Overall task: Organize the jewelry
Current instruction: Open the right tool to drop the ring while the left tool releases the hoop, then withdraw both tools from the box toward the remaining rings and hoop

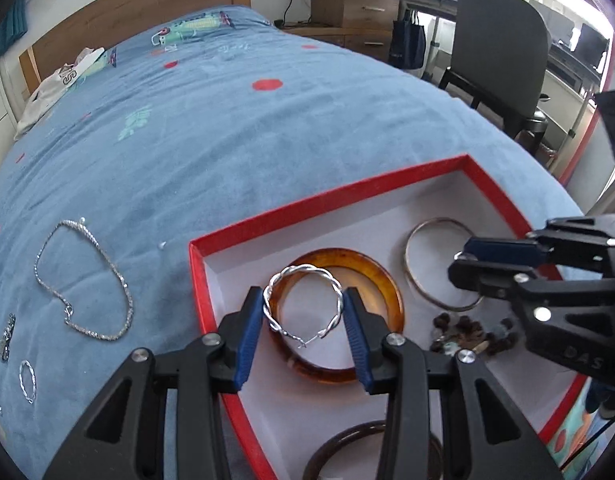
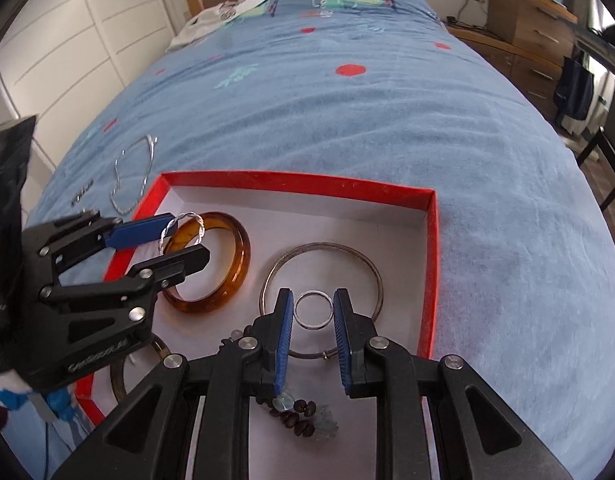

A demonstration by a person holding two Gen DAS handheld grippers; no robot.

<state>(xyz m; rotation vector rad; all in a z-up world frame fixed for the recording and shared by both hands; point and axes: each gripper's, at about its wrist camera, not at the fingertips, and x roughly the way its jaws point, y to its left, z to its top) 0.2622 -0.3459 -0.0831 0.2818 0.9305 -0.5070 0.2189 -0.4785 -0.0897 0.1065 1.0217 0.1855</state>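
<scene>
Left wrist view: the left gripper (image 1: 305,322) clamps a twisted silver hoop (image 1: 303,306) between its blue pads, held over the amber bangle (image 1: 381,280) inside the red box (image 1: 307,204). A silver chain (image 1: 81,280) and a small ring (image 1: 27,382) lie on the blue bedspread (image 1: 227,128).

Right wrist view: the right gripper (image 2: 313,330) pinches a small silver ring (image 2: 313,310), seemingly above the thin metal bangle (image 2: 371,268). Dark beads (image 2: 297,420) lie below its fingers in the box.

Dark bangle (image 1: 347,452) cut by bottom edge, partly behind left gripper (image 1: 305,322).
</scene>
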